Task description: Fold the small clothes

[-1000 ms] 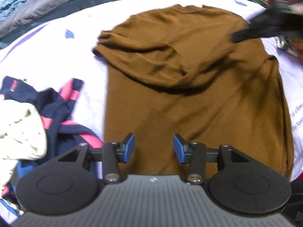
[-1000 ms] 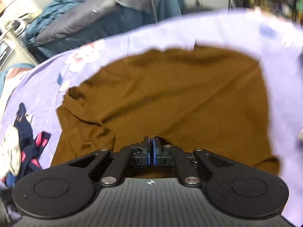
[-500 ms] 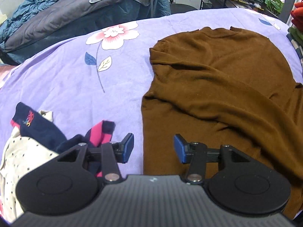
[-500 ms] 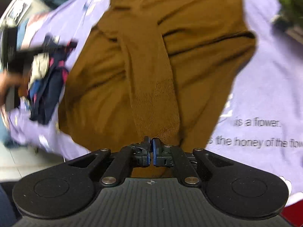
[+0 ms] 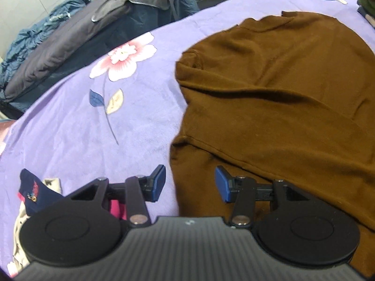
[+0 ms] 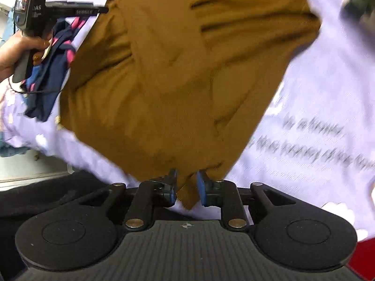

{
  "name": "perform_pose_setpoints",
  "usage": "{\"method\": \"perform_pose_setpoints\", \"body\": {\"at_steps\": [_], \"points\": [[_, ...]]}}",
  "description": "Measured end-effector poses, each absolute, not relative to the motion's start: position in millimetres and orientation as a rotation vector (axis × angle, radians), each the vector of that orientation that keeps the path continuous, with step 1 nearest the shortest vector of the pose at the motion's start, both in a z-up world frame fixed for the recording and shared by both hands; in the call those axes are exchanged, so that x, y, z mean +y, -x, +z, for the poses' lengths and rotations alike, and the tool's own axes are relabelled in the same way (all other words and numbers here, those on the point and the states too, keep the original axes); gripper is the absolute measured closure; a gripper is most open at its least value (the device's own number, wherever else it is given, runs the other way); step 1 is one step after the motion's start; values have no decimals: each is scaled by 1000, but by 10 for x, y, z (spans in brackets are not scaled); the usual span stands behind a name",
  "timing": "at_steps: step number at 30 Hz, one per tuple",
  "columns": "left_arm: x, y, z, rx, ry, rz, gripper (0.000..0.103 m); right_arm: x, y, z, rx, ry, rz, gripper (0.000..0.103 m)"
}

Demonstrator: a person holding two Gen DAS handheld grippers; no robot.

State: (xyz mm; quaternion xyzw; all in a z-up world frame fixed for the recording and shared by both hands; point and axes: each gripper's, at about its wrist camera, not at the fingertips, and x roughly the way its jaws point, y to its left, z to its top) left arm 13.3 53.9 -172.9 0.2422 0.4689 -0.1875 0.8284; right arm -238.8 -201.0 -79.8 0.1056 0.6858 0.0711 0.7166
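Observation:
A brown long-sleeved top (image 5: 281,89) lies on the purple flowered bedsheet (image 5: 82,126), one sleeve folded across its body. My left gripper (image 5: 189,182) is open and empty, low over the top's left edge. In the right wrist view the same top (image 6: 187,70) fills the middle. My right gripper (image 6: 186,187) has its jaws a little apart, with the end of the brown sleeve between them, loose. The left gripper's handle and the hand holding it (image 6: 28,23) show at the upper left there.
A pile of small clothes, navy, pink and cream (image 5: 35,194), lies left of the brown top; it also shows in the right wrist view (image 6: 51,70). Grey and blue bedding (image 5: 82,28) is heaped behind the bed. Printed text (image 6: 316,145) marks the sheet on the right.
My right gripper carried the sleeve across the top and its jaws have now parted around it. My left gripper stayed open and shifted left, toward the top's left edge.

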Motion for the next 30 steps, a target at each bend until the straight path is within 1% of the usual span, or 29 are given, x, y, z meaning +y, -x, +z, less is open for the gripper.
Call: {"method": "perform_pose_setpoints", "body": {"at_steps": [3,8,11,15,17,18,19,20,21,24,25,26,27,28,30], "points": [[562,-183,-1770,983,-522,-395,57,-2029,2119,-550,1353,-167,186,67],[537,-274,-1860,965,-558,-417,58,-1931,1082,-390,1149,-268,260,67],[509,-340,-1918,940,-586,-443,58,-1683,407,-415,1069,-287,305,67],[482,-464,-2052,911,-631,-467,59,-1210,-327,-666,1025,-106,349,67],[475,-507,-2084,887,-629,-486,65,-968,-569,-874,1015,-1,360,67],[473,-525,-2096,879,-630,-497,70,-863,-611,-955,1003,64,377,67],[466,-541,-2110,874,-632,-509,79,-765,-641,-1031,985,134,402,67],[462,-549,-2121,872,-631,-528,85,-628,-657,-1125,961,221,427,67],[460,-556,-2134,876,-625,-548,94,-528,-676,-1193,939,294,444,65],[485,-524,-2161,862,-618,-553,97,-332,-716,-1405,894,501,455,65],[508,-518,-2168,860,-605,-549,97,-323,-759,-1435,891,516,461,66],[543,-517,-2165,862,-583,-542,98,-317,-794,-1493,891,543,458,69],[583,-537,-2159,875,-556,-535,98,-339,-828,-1516,905,578,450,91],[626,-557,-2150,884,-529,-528,98,-356,-894,-1538,922,596,442,103],[714,-606,-2135,897,-493,-502,100,-486,-1005,-1466,910,558,403,102]]}}
